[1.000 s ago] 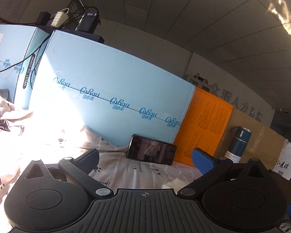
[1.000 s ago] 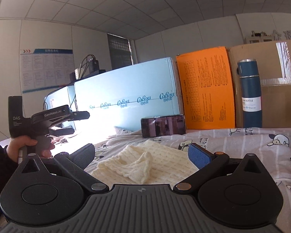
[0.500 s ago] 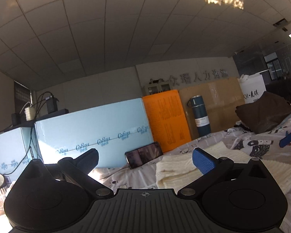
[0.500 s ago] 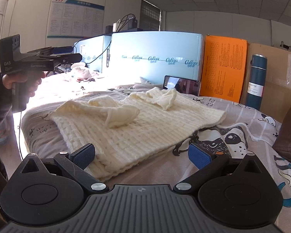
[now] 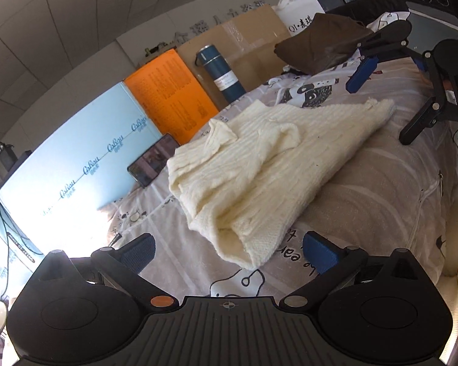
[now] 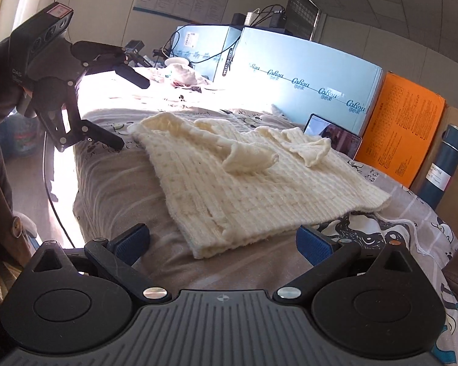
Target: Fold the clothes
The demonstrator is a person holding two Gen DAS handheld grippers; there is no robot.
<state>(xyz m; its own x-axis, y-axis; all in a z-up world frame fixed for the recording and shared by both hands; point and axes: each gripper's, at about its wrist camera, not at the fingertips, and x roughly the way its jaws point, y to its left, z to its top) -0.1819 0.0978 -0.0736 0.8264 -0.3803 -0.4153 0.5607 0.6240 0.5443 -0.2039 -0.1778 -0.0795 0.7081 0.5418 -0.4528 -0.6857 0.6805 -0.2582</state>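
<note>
A cream knitted sweater [image 5: 259, 164] lies spread on the printed bed sheet [image 5: 366, 198], its sleeves folded over the body. In the left wrist view one sleeve end reaches down between the fingers of my left gripper [image 5: 227, 251], which is open just short of it. In the right wrist view the sweater [image 6: 244, 177] has its hem corner in front of my right gripper [image 6: 223, 241], also open and holding nothing. Each gripper shows in the other's view: the right gripper [image 5: 381, 100] at the sweater's far corner, the left gripper [image 6: 131, 113] at its upper left corner.
A phone [image 5: 152, 164] leans on light blue boxes [image 5: 76, 177] at the back, beside an orange box [image 5: 174, 100] and a dark blue flask [image 5: 223, 73]. A brown garment [image 5: 320, 42] lies at the far right. A cable [image 6: 55, 201] hangs off the bed's left edge.
Both grippers have tilted down from looking at the boxes and ceiling to the bed. The sweater now lies close in front of each. Both stay open.
</note>
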